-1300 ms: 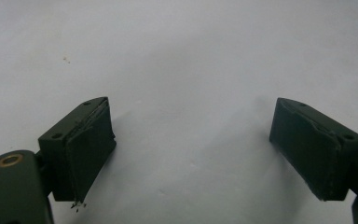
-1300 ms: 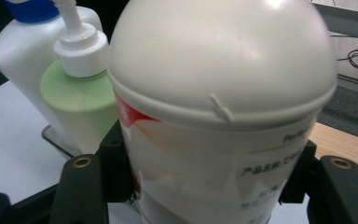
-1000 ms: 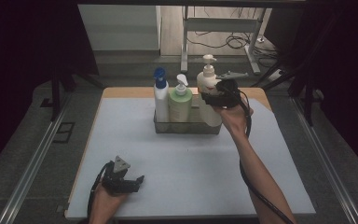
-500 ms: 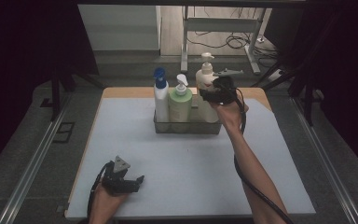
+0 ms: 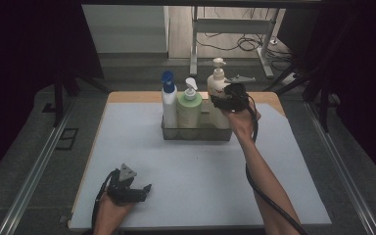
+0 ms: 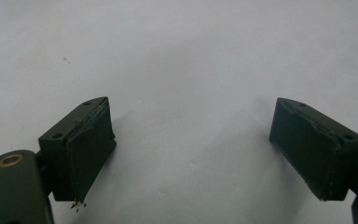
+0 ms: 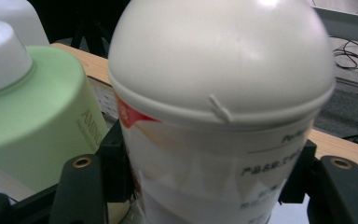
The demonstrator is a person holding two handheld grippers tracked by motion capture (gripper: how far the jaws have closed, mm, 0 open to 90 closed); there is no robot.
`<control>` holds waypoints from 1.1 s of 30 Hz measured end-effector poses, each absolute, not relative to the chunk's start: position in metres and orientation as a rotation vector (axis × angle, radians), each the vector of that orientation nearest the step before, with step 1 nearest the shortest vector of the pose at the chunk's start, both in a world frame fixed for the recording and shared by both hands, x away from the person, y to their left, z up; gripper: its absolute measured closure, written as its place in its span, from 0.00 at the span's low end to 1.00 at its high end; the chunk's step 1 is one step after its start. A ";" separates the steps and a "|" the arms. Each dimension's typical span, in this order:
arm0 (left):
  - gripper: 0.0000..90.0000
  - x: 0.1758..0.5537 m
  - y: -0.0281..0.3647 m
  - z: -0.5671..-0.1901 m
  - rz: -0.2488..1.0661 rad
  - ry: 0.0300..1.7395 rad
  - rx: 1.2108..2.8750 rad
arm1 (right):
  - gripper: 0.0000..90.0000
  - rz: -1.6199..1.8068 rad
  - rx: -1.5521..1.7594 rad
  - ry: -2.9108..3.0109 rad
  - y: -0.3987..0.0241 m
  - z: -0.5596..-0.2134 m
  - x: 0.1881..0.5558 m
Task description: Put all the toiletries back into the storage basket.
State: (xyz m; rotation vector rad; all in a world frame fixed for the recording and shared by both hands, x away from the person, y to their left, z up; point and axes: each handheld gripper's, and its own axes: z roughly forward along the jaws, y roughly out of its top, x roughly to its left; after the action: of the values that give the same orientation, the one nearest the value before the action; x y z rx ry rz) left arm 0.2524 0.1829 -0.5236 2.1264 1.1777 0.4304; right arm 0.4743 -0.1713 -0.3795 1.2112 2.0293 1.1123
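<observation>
The cream-white plastic pump bottle with a domed shoulder and printed label [image 7: 219,116] stands at the right end of the clear rectangular plastic caddy [image 5: 196,133], and the right claw [image 5: 223,101] is clenched on its body, one black jaw pressed to each side of the label below the dome. Just beside that claw, on the bottle's far side from the hand, stands the pale green pump bottle with a white cap [image 5: 189,108], close against the held one, and past it the white bottle with a blue pump top [image 5: 169,102]. The left claw [image 5: 136,190] rests well apart near the front edge of the pale grey worktop [image 5: 274,166], jaws spread wide, nothing between them.
</observation>
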 end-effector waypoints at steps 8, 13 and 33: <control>0.15 0.252 0.183 -0.524 0.430 1.177 2.127 | 0.41 1.096 1.223 2.048 -0.172 -0.390 0.471; 0.15 0.252 0.183 -0.524 0.429 1.178 2.124 | 0.41 1.084 1.217 2.074 -0.170 -0.396 0.466; 0.15 0.252 0.183 -0.524 0.429 1.178 2.125 | 0.41 1.065 1.231 2.105 -0.173 -0.412 0.451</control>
State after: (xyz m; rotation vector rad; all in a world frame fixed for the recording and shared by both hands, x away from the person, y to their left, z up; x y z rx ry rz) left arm 0.2524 0.1828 -0.5237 2.1254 1.1781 0.4294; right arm 0.4510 -0.1734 -0.4120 1.2308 2.1051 1.0655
